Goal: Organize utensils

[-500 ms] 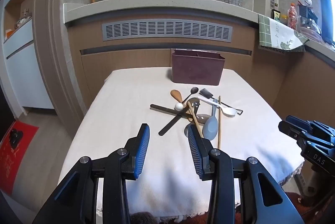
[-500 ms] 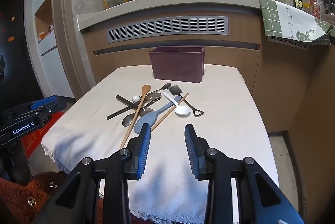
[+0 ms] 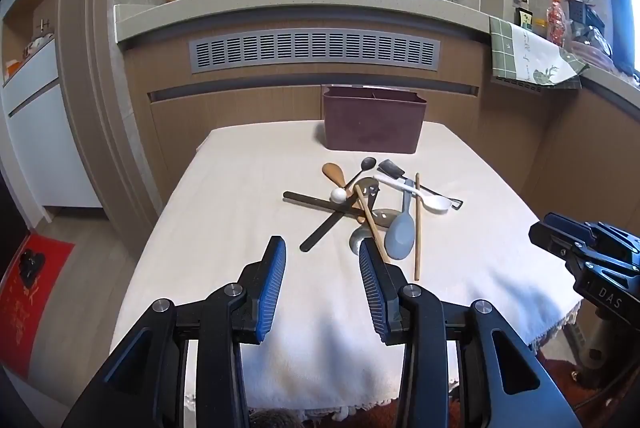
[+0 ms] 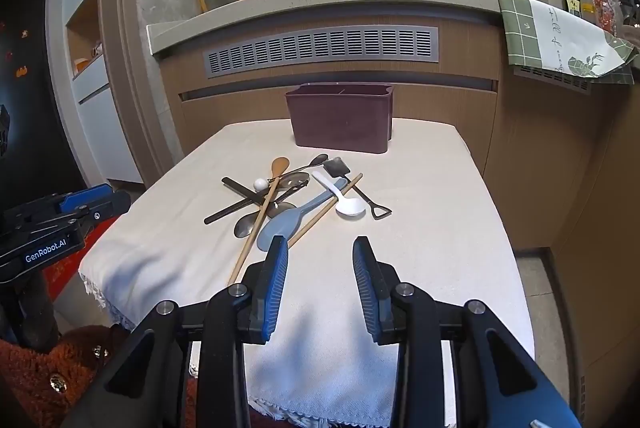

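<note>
both grippers (image 3: 322,260) (image 4: 321,260) gape wide, holding nothing

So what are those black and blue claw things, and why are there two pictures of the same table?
They are two grabbing tools that a person holds, one in each hand. Each has a small camera looking along its jaws, so you get two pictures: one from the left gripper and one from the right gripper. Both have their jaws open and hold nothing. On the white tablecloth lies a jumble of utensils: a wooden spoon, a white spoon, a grey rice paddle and more, crossing over each other. Behind them stands a dark red utensil box, probably where they should go.
</note>
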The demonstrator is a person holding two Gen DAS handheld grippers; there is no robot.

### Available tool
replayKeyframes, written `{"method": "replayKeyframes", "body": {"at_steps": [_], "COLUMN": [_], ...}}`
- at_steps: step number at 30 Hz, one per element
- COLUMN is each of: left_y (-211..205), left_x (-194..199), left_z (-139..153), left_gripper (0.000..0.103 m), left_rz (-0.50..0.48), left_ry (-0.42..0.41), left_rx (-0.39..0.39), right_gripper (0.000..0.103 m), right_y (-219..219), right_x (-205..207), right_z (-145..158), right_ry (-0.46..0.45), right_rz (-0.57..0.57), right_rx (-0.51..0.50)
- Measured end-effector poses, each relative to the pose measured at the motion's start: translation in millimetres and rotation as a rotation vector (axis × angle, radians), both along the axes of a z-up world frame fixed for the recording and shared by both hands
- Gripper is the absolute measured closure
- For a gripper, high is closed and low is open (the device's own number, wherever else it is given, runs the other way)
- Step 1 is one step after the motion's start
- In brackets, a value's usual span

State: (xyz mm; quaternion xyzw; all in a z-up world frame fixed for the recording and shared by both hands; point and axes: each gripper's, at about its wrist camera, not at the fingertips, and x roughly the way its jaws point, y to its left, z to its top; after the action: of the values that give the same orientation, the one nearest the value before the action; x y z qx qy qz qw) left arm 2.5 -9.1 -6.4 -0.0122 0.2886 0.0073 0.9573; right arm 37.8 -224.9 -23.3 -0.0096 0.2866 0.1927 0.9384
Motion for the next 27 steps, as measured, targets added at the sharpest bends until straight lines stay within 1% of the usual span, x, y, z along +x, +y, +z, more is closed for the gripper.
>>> {"method": "replayKeyframes", "body": {"at_steps": [27], "left_y": [-3.1], "left_x": [-2.0], "left_z": [-5.1], "left_gripper": [0.064], "left_rz": [0.004], "left_ry": [0.018], "left_rx": [-0.01], "right_gripper": [0.071], "right_y": [0.3], "right_x": [1.9], "right_z": [-2.9], "right_ry": [0.012], "right_rz": [-0.002], "right_rx": [-0.001]}}
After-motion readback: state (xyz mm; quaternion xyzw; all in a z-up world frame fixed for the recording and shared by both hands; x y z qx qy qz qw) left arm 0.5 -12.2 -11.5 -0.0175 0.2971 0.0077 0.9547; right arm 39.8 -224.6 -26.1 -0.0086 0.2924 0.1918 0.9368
